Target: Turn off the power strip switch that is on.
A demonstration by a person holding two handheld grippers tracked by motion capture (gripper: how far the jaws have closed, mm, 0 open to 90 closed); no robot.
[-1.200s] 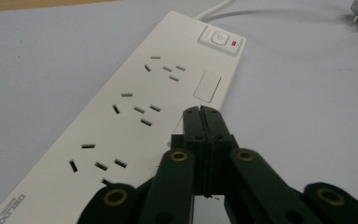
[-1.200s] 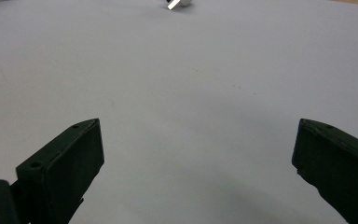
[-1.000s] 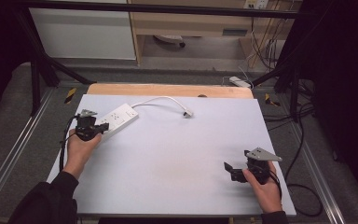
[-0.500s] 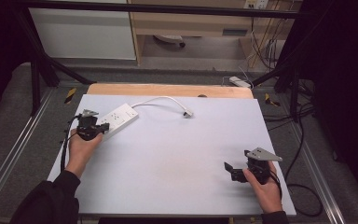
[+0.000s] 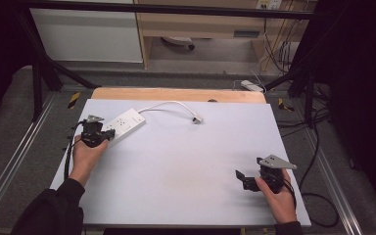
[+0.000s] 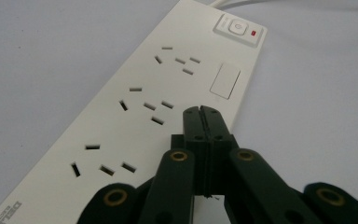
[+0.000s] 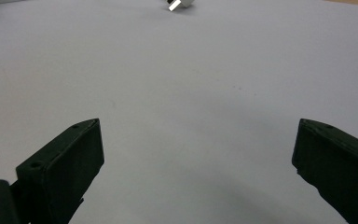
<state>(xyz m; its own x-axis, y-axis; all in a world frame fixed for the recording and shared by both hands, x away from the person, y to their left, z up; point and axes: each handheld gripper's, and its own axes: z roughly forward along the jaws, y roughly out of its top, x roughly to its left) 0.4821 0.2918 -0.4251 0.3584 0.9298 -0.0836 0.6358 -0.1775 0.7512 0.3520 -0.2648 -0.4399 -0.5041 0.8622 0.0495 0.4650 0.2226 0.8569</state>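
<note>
High view: pale grey table top (image 5: 186, 166) takes most of the frame, with a bare wooden strip (image 5: 176, 94) along its far edge. Beyond that, floor, a white cabinet and loose cables.

White power strip (image 5: 123, 125) lies flat at the table's far left, set diagonally. Its white cord (image 5: 169, 105) arcs off the far end toward the table's middle and ends in a plug (image 5: 196, 119) lying loose on the surface.

My left gripper (image 5: 106, 134) sits at the near end of the power strip, left hand (image 5: 85, 157) behind it. Left gripper view: jaws pressed fully together, nothing between them, tips over the strip's top face near its right-hand edge. I can't tell whether the tips touch the casing or sit just above it. Same view shows three socket groups running along the strip, a blank rectangular panel beside the far group, then the switch (image 6: 237, 27) with a small red indicator (image 6: 254, 32) at the cord end.

My right gripper (image 5: 243, 178) is at the near right of the table, well apart from the strip, right hand (image 5: 278, 196) gripping its body, grey three-cornered plate on top. Right gripper view: jaws spread wide, bare table between them, nothing held. Plug (image 7: 179, 4) shows small at the top edge of that view, prongs visible, far from the jaws.
</note>
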